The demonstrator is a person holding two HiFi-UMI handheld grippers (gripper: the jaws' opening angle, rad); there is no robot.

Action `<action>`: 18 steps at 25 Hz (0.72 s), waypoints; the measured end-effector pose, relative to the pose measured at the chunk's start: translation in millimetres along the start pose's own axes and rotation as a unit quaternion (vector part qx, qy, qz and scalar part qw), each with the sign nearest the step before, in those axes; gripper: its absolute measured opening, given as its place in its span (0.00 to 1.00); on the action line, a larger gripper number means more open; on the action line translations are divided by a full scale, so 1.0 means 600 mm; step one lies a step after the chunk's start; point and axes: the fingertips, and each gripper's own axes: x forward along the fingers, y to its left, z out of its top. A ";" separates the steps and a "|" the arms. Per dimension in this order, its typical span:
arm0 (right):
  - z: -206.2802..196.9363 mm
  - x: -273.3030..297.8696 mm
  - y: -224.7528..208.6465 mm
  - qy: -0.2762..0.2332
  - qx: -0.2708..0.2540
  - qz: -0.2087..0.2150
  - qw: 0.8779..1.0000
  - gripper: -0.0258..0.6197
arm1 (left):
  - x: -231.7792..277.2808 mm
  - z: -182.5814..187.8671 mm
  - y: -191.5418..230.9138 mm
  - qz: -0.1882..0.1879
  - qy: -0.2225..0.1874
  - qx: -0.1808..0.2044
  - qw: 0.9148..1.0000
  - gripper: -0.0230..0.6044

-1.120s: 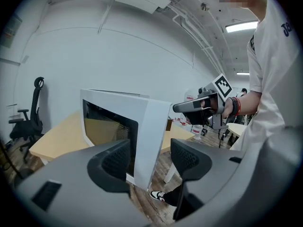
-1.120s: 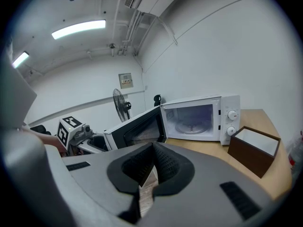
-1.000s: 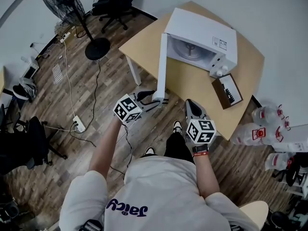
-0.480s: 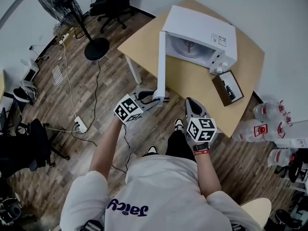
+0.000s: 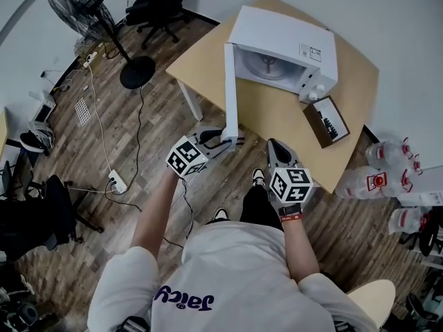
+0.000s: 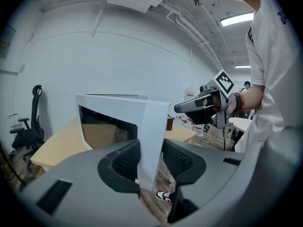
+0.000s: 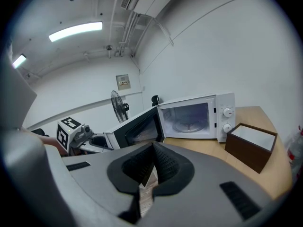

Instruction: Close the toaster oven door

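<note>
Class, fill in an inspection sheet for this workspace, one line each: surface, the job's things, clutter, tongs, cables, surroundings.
Surface: wooden table, bare in front of the oven.
Job's things: white oven on the table; its door stands wide open.
Clutter: open brown box beside the oven's knob side.
Tongs: left tongs have just been closing and grip the door's free edge; right tongs are shut on nothing, off the door.
Cables: power strip with cords on the wood floor, left.
Surroundings: pedestal fan, office chair, large water bottles at right.
</note>
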 end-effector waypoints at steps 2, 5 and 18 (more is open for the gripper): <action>0.005 -0.002 -0.002 -0.004 0.001 0.001 1.000 0.06 | 0.005 0.002 -0.003 0.002 -0.001 -0.001 1.000 0.30; 0.008 -0.006 -0.010 -0.007 0.002 -0.001 1.000 0.06 | 0.015 0.006 -0.008 0.003 -0.002 -0.005 1.000 0.30; 0.011 -0.017 -0.037 -0.014 0.020 -0.011 1.000 0.06 | 0.044 0.019 -0.021 0.008 0.000 -0.014 1.000 0.29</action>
